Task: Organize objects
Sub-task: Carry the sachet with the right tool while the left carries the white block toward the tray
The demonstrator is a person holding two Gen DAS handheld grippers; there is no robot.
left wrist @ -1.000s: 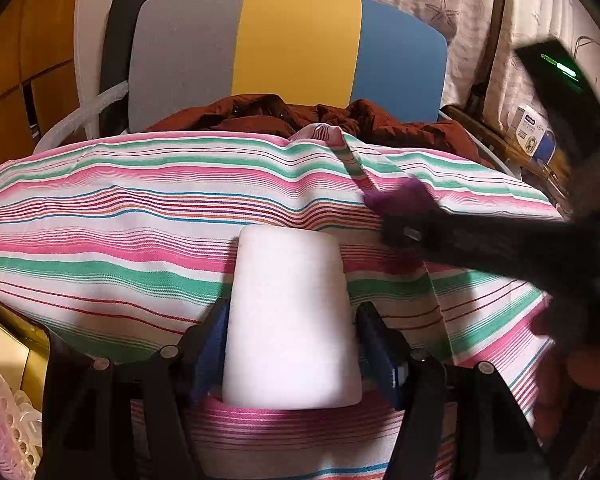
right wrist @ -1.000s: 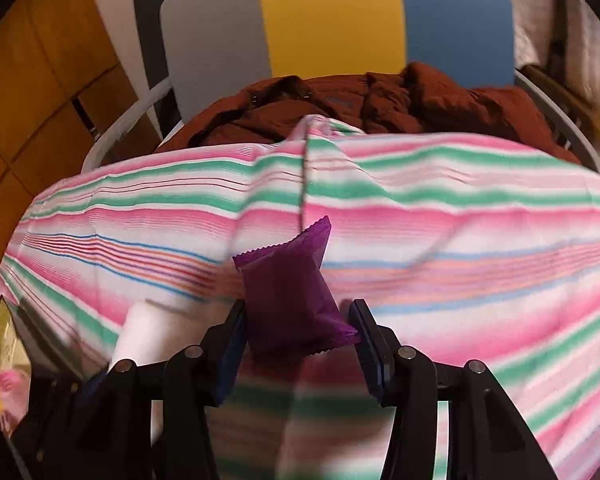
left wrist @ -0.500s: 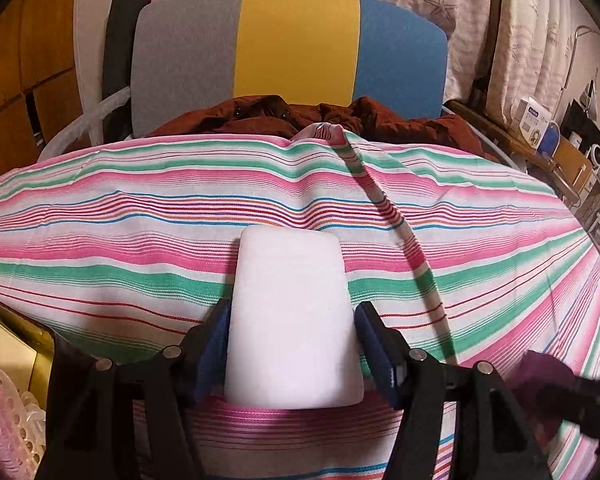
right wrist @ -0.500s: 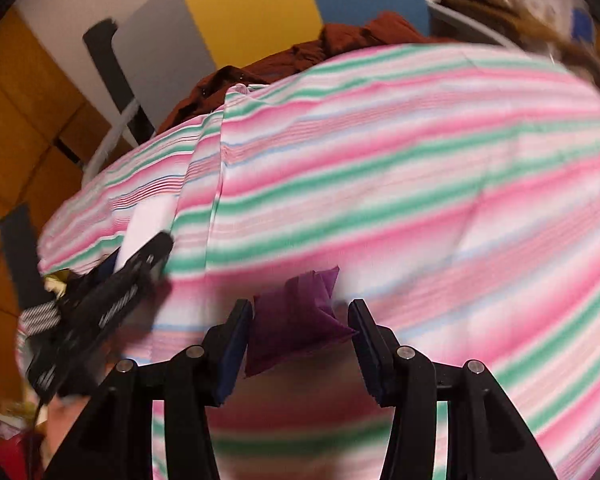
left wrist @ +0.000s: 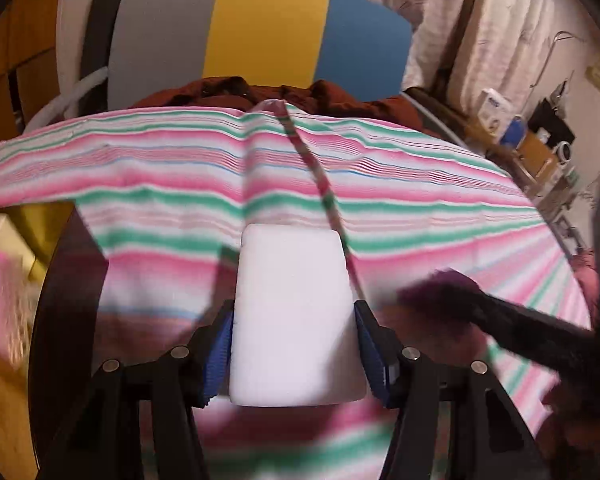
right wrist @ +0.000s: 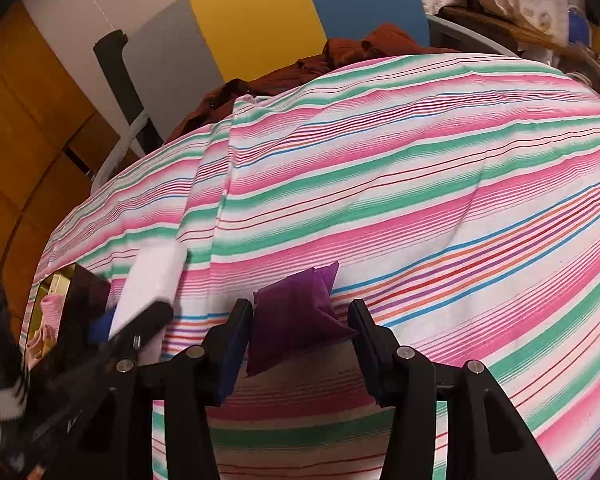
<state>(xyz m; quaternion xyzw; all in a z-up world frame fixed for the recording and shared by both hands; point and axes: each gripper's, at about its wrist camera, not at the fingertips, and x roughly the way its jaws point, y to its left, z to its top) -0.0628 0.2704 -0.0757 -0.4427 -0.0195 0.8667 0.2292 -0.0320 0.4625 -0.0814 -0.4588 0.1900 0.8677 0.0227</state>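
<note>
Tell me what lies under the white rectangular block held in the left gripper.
Under the white rectangular block is the pink-and-green striped cloth. What the cloth covers is hidden.

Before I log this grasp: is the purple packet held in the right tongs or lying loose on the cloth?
Held. The right tongs are shut on the purple packet, both fingers pressing its sides above the striped cloth.
</note>
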